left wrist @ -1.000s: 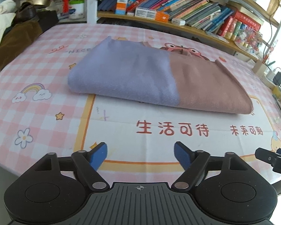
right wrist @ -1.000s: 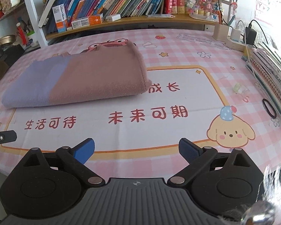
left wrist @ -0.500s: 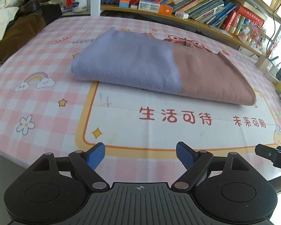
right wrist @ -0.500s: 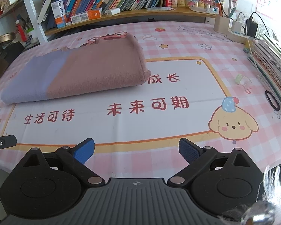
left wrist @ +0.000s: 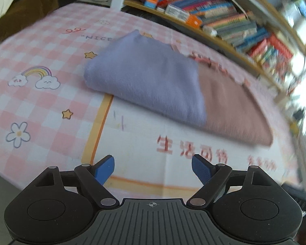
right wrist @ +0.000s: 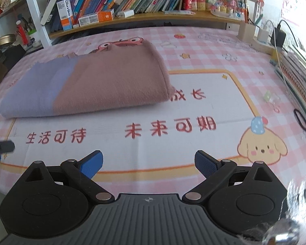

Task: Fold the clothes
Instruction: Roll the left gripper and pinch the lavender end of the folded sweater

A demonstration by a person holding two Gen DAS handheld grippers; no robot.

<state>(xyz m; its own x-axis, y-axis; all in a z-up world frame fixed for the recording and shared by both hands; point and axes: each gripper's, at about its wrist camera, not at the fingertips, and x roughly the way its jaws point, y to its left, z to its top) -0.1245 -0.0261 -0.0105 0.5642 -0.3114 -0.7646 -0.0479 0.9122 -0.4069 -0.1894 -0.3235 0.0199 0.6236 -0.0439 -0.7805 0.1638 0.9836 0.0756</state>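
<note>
Left gripper (left wrist: pixel 153 170) nearest the lens in the left wrist view, blue pads (left wrist: pixel 104 169) spread wide, jaws released, nothing between them, above the near edge of the tablecloth (left wrist: pixel 40 106). Right gripper (right wrist: pixel 149 163) likewise in the right wrist view, pads (right wrist: pixel 206 164) well apart, jaws released and grasping nothing. Beyond the fingers, red printed characters (right wrist: pixel 171 129) inside an orange border, cartoon puppy (right wrist: pixel 262 144) to the near right, black hair tie (right wrist: pixel 301 119) further right by stacked notebooks. Folded garment (right wrist: pixel 95 85) at mid-table, flat on the pink checked tablecloth, well apart from both grippers; lavender half to the left, brown half to the right, folded edge toward the near side. Same folded garment (left wrist: pixel 153 81) blurred in the left wrist view, with rainbow print (left wrist: pixel 35 77) and flower print (left wrist: pixel 18 133) to its left. Bookshelf (right wrist: pixel 132 18) along the far edge, packed with leaning books; power strip (right wrist: pixel 255 36) at far right.
</note>
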